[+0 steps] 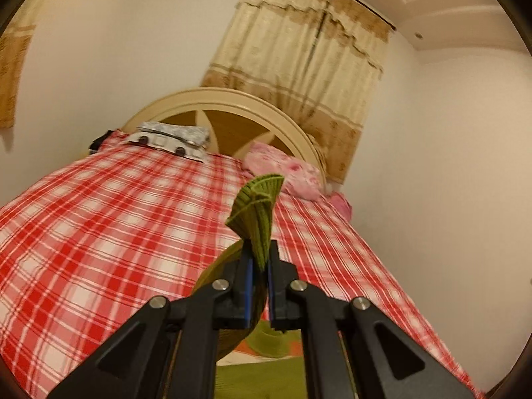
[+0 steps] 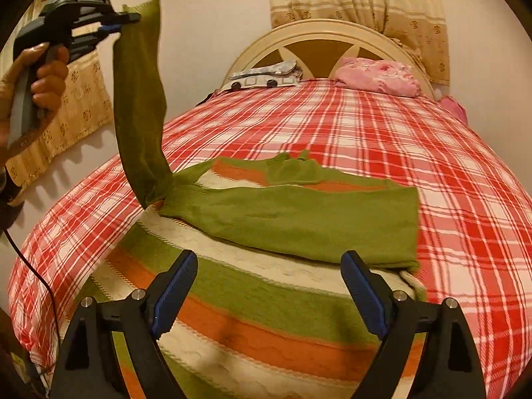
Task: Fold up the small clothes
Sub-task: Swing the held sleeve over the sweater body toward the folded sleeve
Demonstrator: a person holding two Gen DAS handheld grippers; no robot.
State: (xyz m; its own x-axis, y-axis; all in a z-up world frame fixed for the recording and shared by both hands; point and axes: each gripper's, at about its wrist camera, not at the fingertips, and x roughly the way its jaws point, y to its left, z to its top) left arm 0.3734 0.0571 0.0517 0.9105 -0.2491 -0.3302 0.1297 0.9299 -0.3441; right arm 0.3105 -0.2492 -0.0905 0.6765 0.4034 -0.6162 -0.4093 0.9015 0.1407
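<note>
Green knit is what you have pinched in your left gripper: its blue-padded fingers are pressed together on the cuff end of a sleeve, and the ribbed cuff fans out past the tips in the left wrist view. From the right wrist view, your left gripper is raised high at the upper left, held in your hand, and the sleeve hangs down from it as a long olive strip to where it joins the sweater at the shoulder. The sweater itself lies spread on the red and white checked bedsheet, with green, orange and cream stripes across its body. The other sleeve is laid flat across the sweater's chest, its cuff end reaching the right side. Your right gripper is spread wide and holds nothing; it hovers low over the striped body, with the folded sleeve lying just beyond its fingertips. Farther up the bed, a pink pillow rests against the cream headboard.
</note>
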